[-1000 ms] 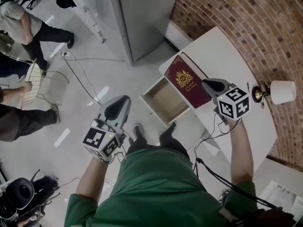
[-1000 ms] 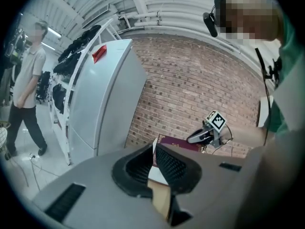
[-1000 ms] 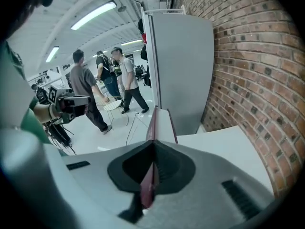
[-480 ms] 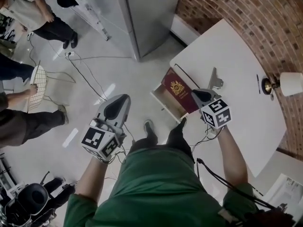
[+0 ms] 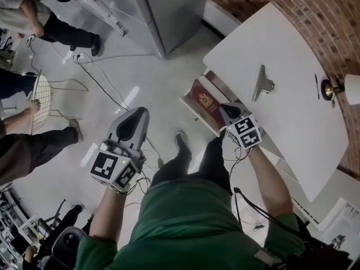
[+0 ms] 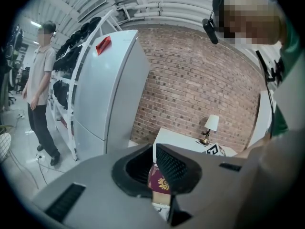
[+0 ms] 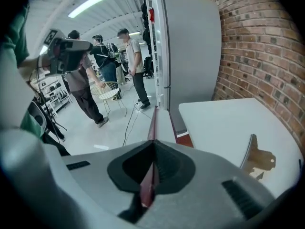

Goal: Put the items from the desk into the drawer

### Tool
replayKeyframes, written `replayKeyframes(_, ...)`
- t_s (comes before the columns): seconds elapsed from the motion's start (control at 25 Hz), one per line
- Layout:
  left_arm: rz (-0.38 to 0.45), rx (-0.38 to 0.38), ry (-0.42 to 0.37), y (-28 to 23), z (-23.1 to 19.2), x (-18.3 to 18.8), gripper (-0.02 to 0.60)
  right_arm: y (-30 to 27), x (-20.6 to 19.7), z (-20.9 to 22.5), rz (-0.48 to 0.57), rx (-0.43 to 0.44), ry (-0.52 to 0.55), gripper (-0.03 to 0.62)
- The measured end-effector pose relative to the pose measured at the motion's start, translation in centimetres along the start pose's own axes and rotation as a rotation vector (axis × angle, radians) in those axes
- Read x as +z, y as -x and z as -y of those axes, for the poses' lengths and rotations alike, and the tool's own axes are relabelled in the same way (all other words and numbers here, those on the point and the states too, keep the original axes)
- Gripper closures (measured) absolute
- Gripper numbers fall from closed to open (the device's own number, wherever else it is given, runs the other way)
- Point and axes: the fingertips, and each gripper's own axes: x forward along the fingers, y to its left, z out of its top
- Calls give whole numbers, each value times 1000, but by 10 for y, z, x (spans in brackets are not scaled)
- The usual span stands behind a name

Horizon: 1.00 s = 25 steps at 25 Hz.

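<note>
A dark red booklet with a gold crest (image 5: 203,101) hangs over the open white drawer (image 5: 197,116) at the desk's near edge. My right gripper (image 5: 225,110) is shut on its near end; in the right gripper view the booklet (image 7: 152,128) runs edge-on out from the jaws. A silver binder clip (image 5: 261,84) and a thin dark pen (image 5: 316,79) lie on the white desk (image 5: 292,49). My left gripper (image 5: 138,112) hangs over the floor left of the drawer, shut and holding nothing. Past its jaws the left gripper view shows the booklet (image 6: 158,180).
A lamp (image 5: 343,89) stands at the desk's far right by the brick wall. A grey cabinet (image 5: 163,10) rises behind the drawer. Cables cross the floor (image 5: 107,89), beside a wire chair (image 5: 42,97) and people at the left. My shoes (image 5: 183,145) stand before the drawer.
My right gripper has carried the booklet off the desk edge and down over the open drawer. The left gripper has stayed where it was, shut.
</note>
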Motion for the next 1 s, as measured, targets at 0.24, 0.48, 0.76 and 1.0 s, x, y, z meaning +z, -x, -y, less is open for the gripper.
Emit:
replayKeyframes(0.24,-40,13,11,-16,-4,-26,565,-34,-42,5,-1,-29,-9,586)
replayKeyframes(0.48,-87,-6,18,-32,7,-52,565,-66,-76,8,-1,-17,-3,587)
replayKeyframes(0.76,-126,-38,52,-51,24,-90,565,-103,-105,13,9,24,-5,586)
replayKeyframes(1.0,-123,-35,67,-56,25,-98,565,-127,-124,27,-27,2,-11,585)
